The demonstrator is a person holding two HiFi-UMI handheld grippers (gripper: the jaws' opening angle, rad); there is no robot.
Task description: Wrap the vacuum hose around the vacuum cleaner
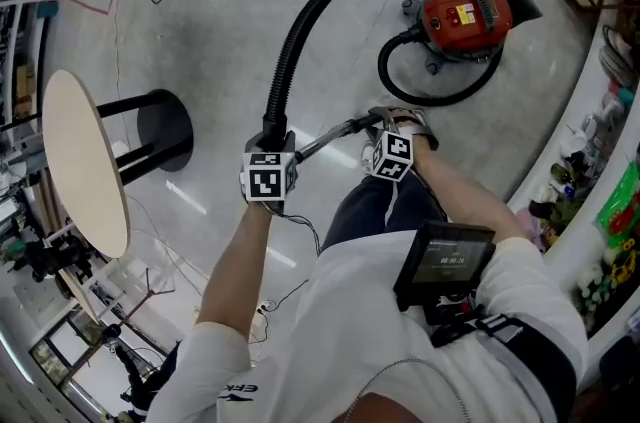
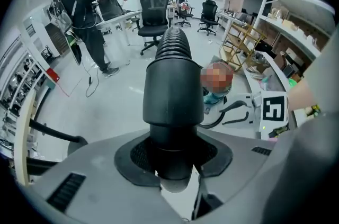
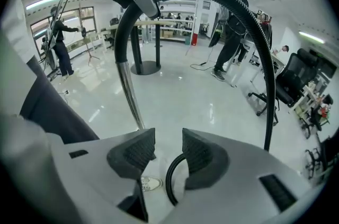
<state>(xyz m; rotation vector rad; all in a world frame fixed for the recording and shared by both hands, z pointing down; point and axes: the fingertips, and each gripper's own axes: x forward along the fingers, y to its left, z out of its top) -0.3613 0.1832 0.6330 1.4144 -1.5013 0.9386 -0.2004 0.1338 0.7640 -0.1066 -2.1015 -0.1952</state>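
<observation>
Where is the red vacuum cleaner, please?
The vacuum cleaner stands on the floor at the head view's upper right, beyond the right gripper, its hose looped beside it.

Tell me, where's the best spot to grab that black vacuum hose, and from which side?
Grip the smooth, stiff cuff at the end of the hose, not the ribbed stretch, which bends and curves away to the red vacuum cleaner. Come from the side, jaws across its round width. The left gripper is clamped there that way.

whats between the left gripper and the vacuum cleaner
The black ribbed hose, clamped in the left gripper, arcs over bare floor to the red vacuum cleaner, as the head view shows.
</observation>
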